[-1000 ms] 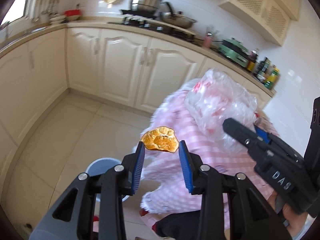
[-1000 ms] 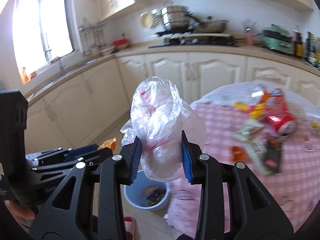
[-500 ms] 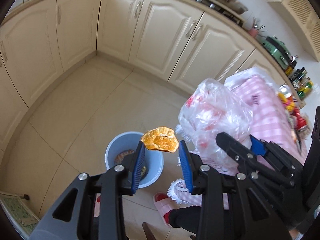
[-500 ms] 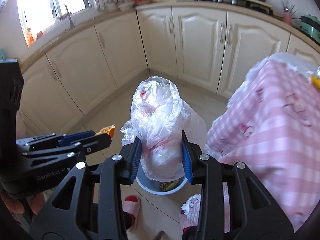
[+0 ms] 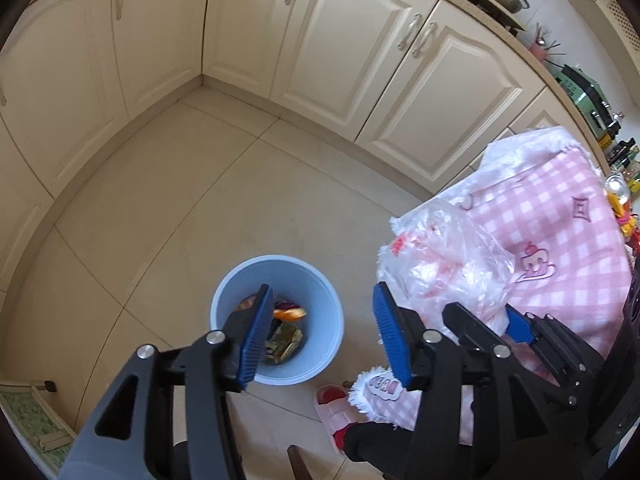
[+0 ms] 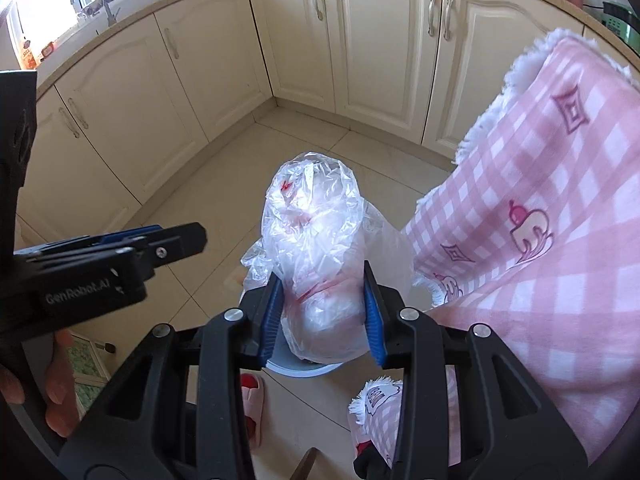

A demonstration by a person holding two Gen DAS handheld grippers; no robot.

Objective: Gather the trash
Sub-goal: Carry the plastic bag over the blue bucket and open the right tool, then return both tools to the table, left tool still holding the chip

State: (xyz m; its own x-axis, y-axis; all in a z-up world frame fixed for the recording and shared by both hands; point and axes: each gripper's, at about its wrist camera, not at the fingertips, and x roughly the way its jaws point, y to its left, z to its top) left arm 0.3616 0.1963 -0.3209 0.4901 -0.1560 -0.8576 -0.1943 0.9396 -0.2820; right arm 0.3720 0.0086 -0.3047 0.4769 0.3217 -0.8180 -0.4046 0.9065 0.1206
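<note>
Hovering over the blue bin [image 5: 280,280], my left gripper [image 5: 320,332] has just been opening and has nothing between its pads; the orange peel [image 5: 290,313] lies inside on the other trash. My right gripper [image 6: 324,312] squeezes a crumpled clear plastic bag [image 6: 316,220] beside the pink checked tablecloth [image 6: 540,200].

Left claw [image 5: 320,334] jaws just opened, orange peel [image 5: 289,313] dropped into blue bin [image 5: 320,280], both claws lower.
</note>
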